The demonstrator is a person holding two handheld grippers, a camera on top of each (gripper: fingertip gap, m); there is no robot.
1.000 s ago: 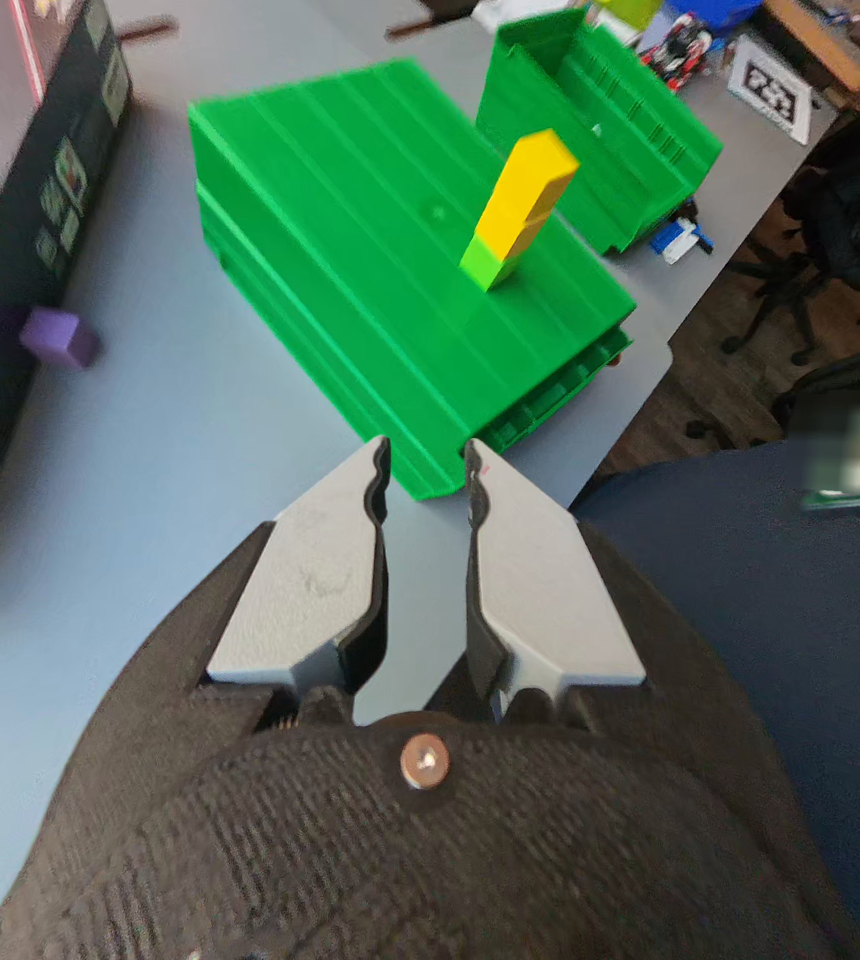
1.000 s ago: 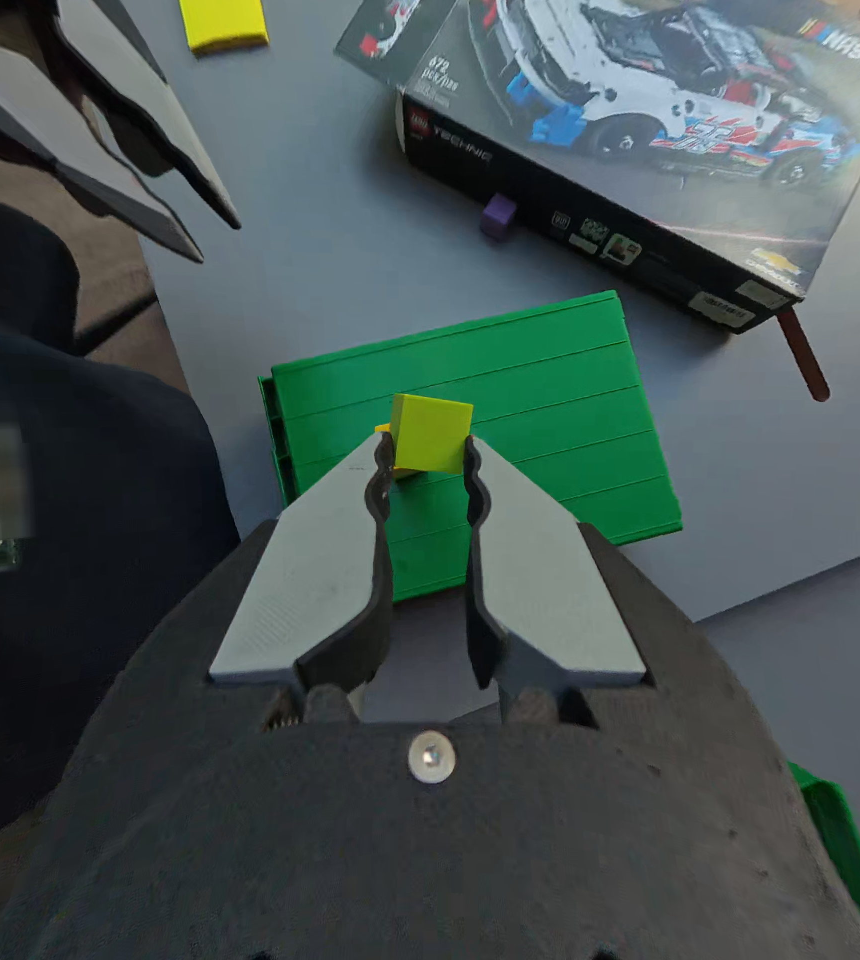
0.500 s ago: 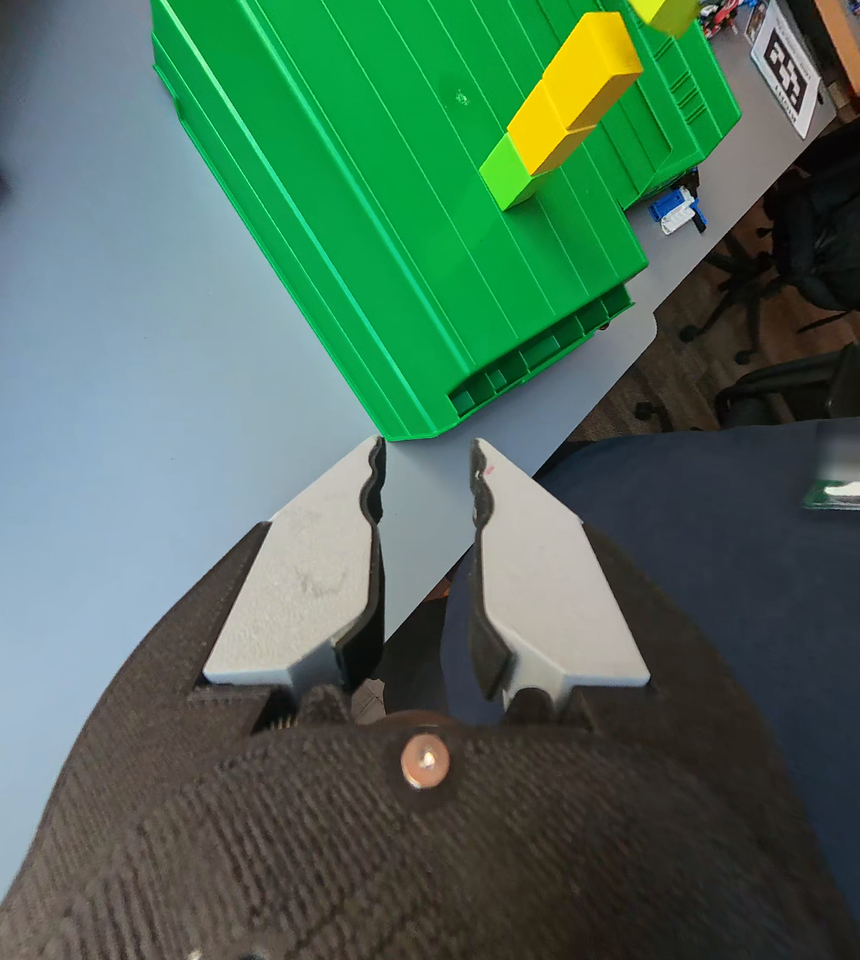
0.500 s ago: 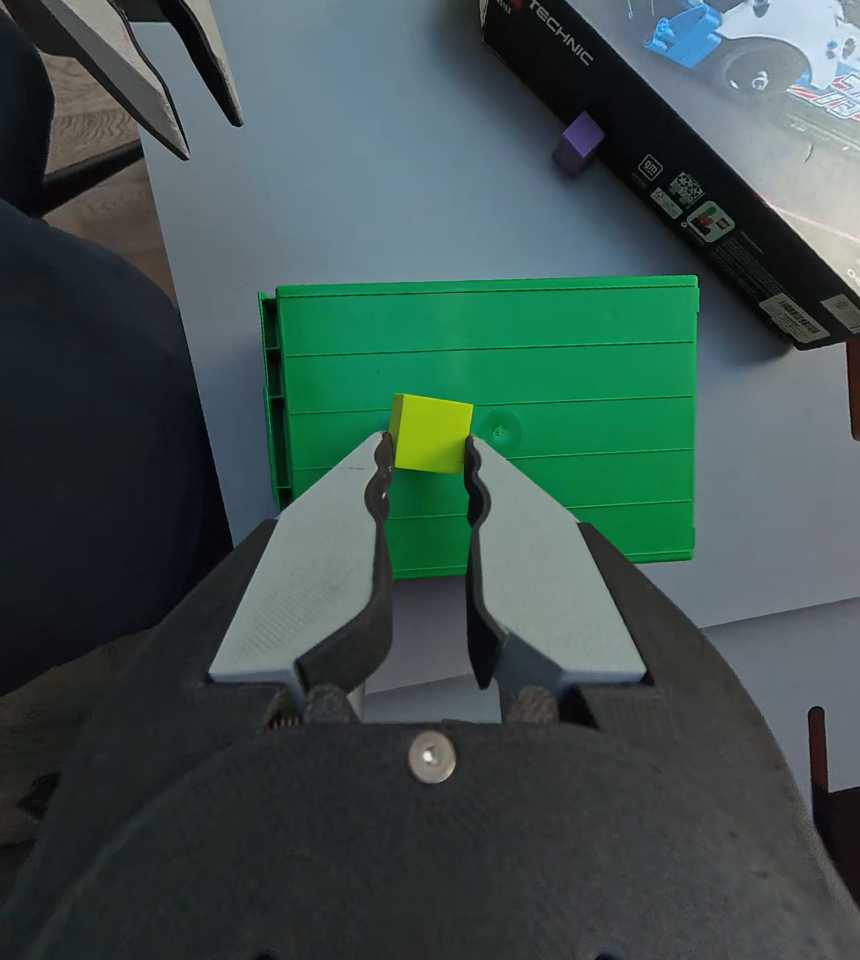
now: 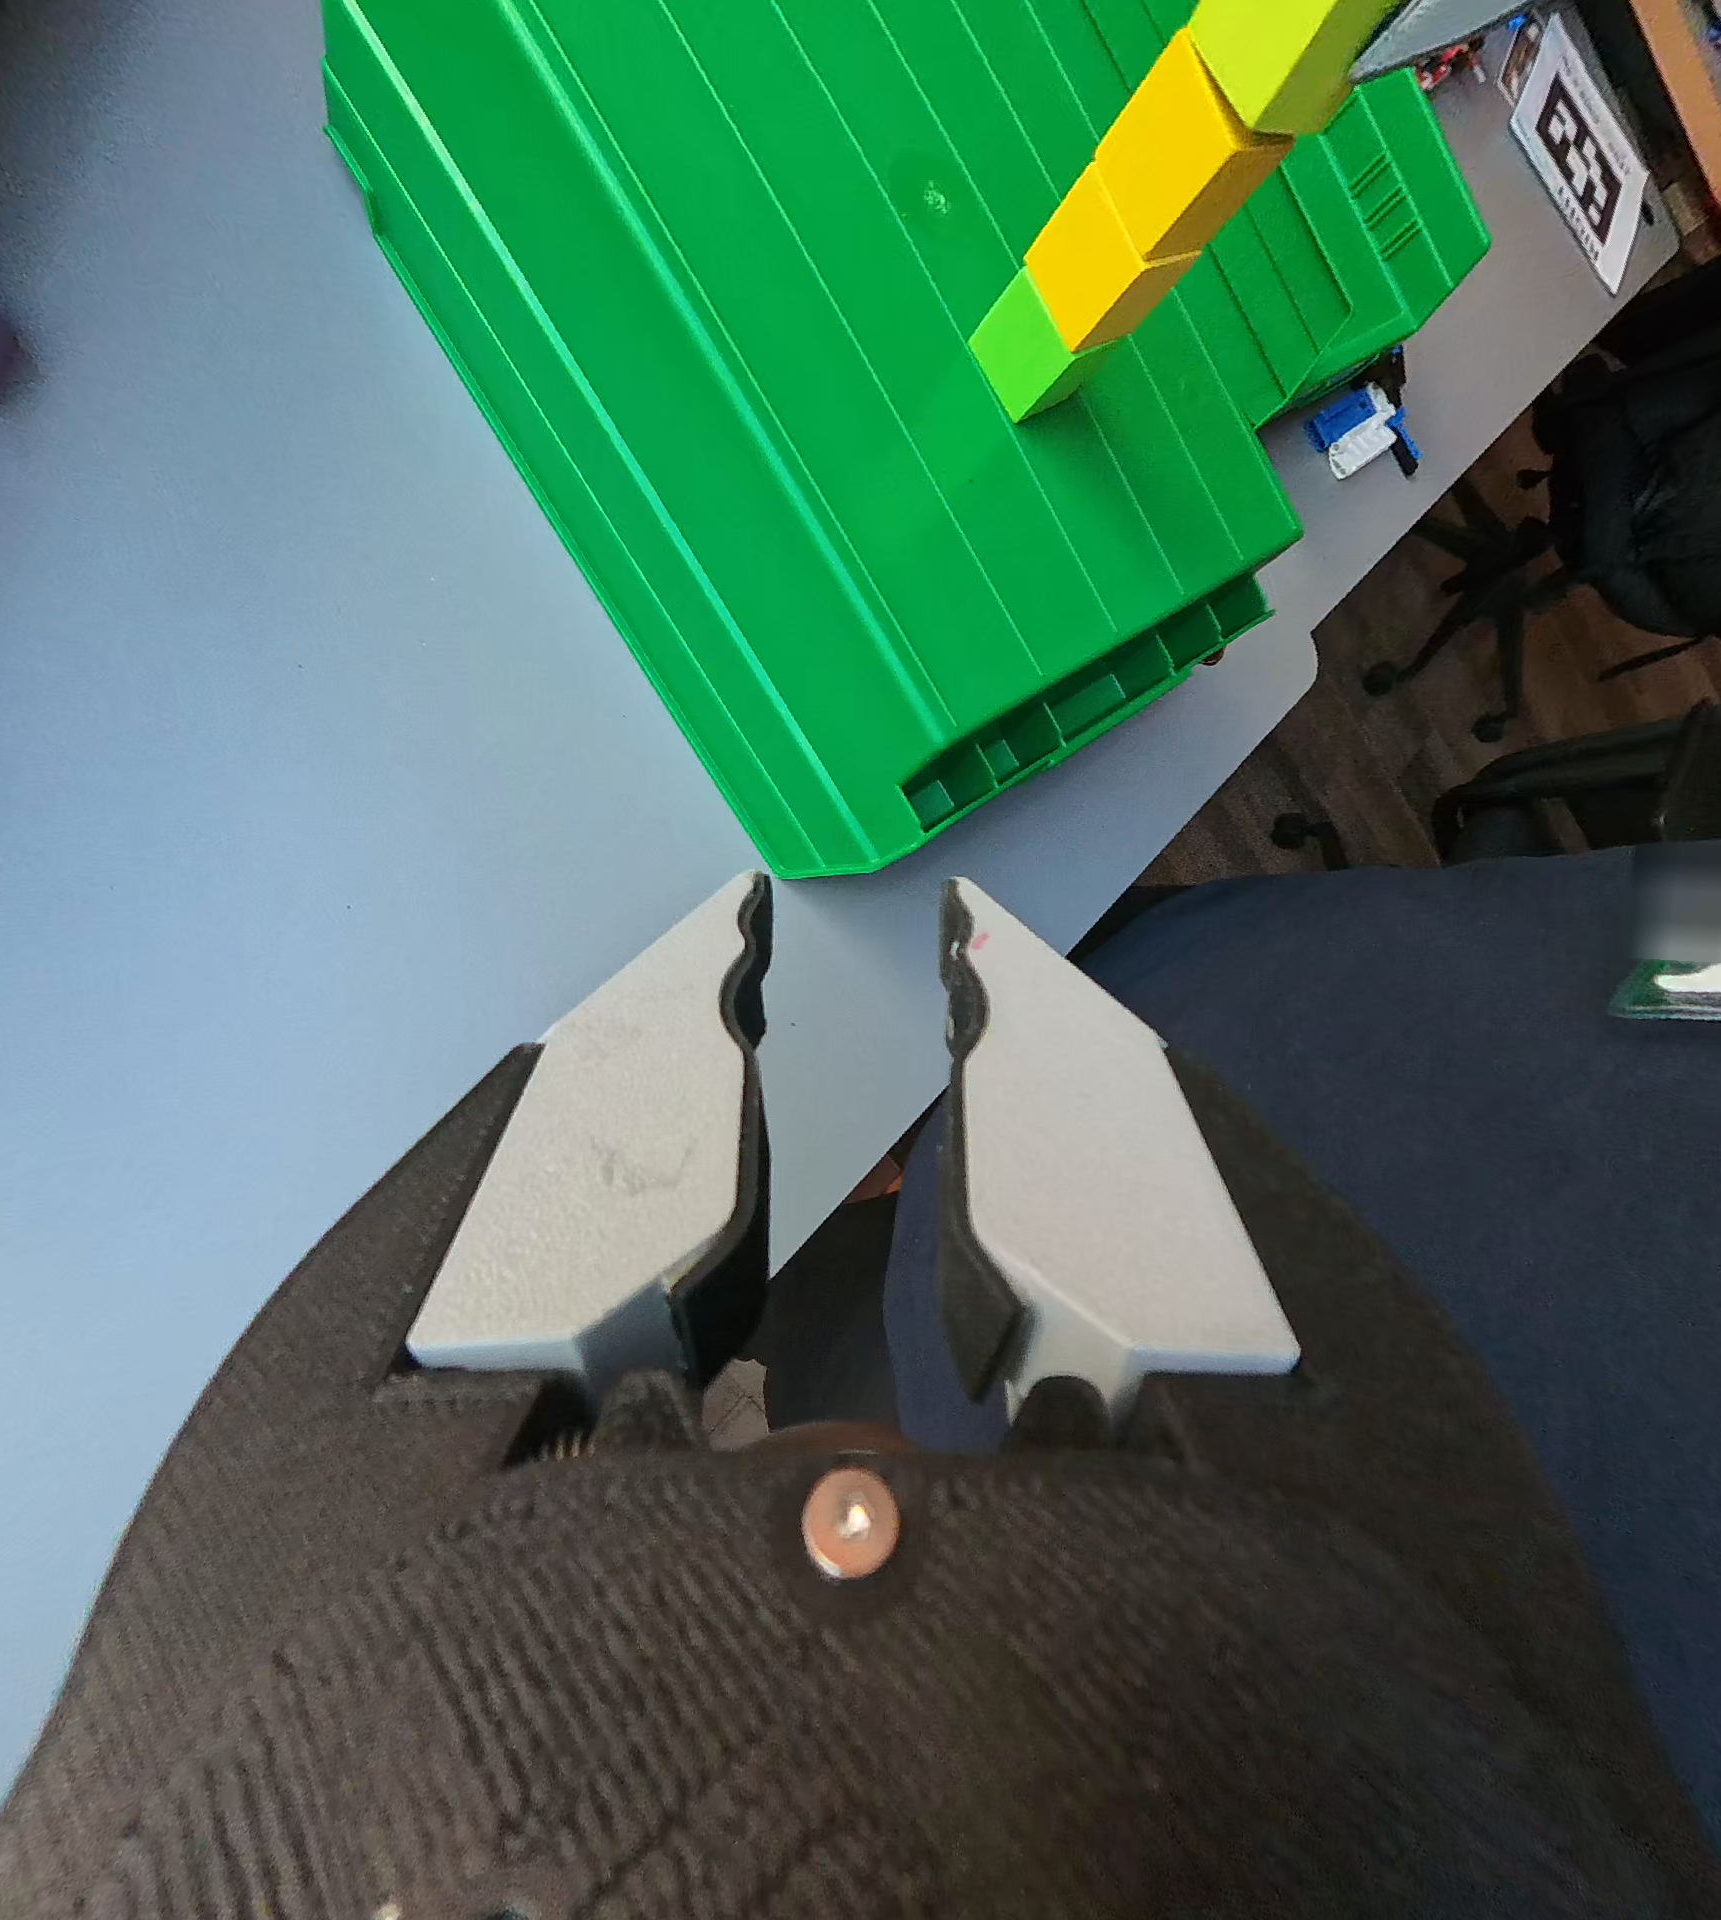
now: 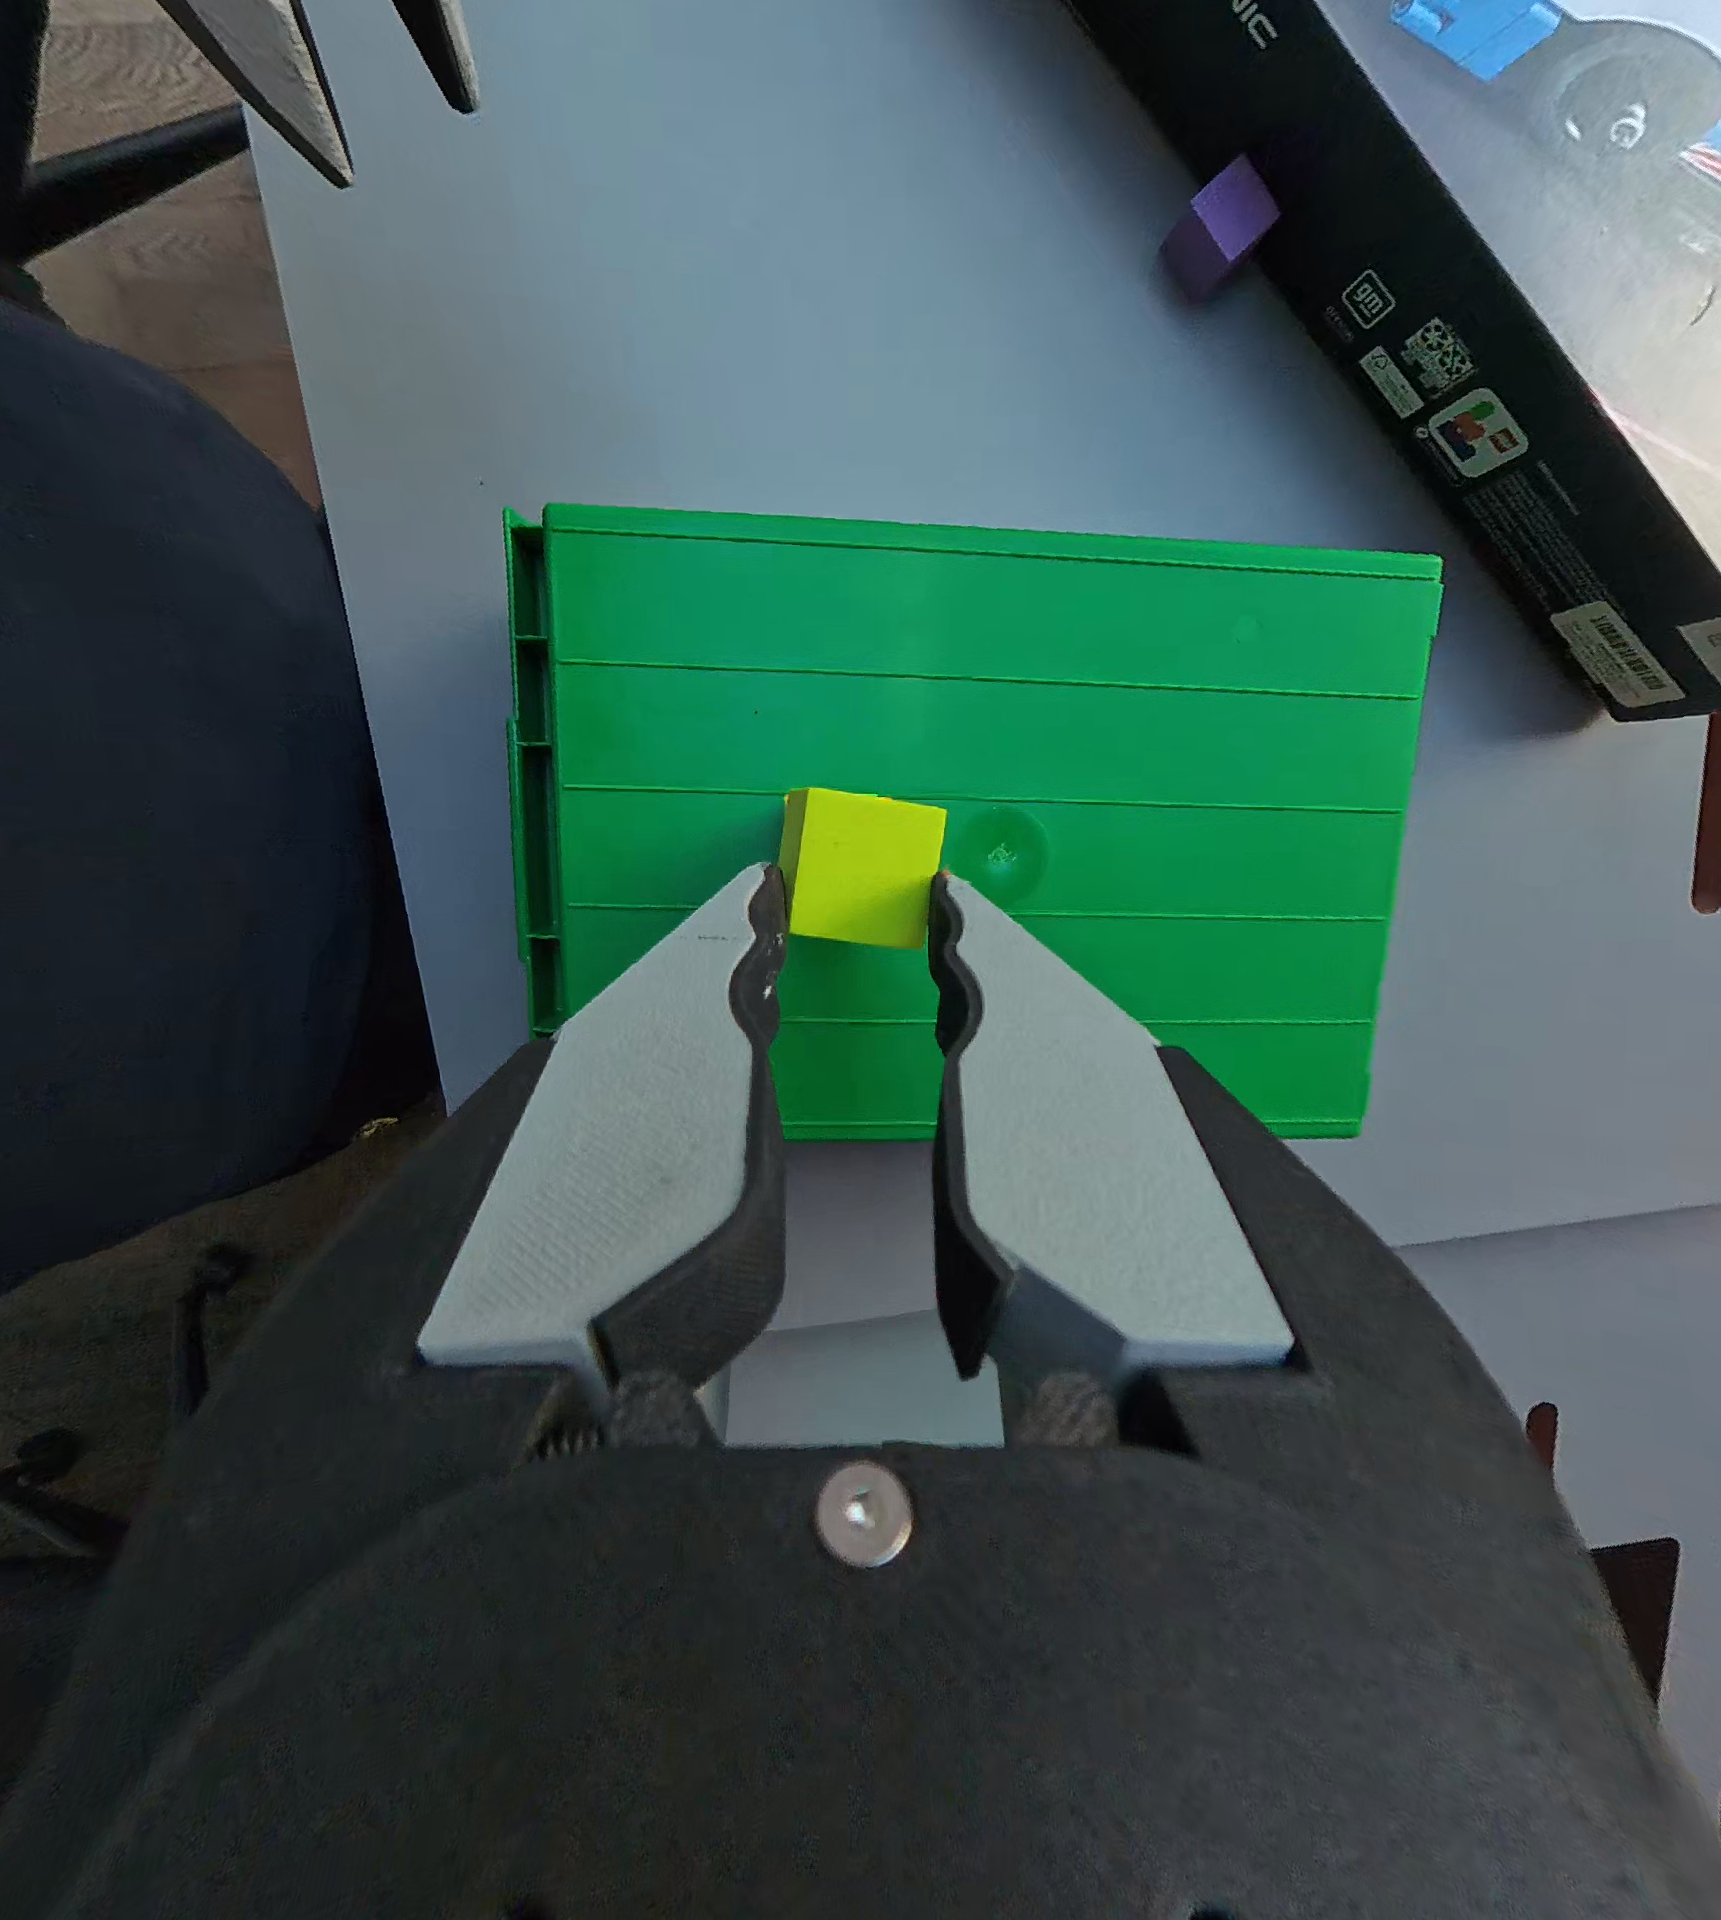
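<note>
Two claws: right claw (image 6: 858,894) grips a lime cube (image 6: 861,868) atop the stack, left claw (image 5: 856,899) gapes bare

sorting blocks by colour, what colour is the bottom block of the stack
Light green bottom block; left wrist view shows it best.

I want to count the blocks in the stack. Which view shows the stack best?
The left wrist view: the stack shows side-on, green, two yellow, lime on top. The right wrist view looks down it, showing only the lime block.

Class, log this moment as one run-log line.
left gripper: open, over table | right gripper: grips lime block atop block stack on green bin
</note>
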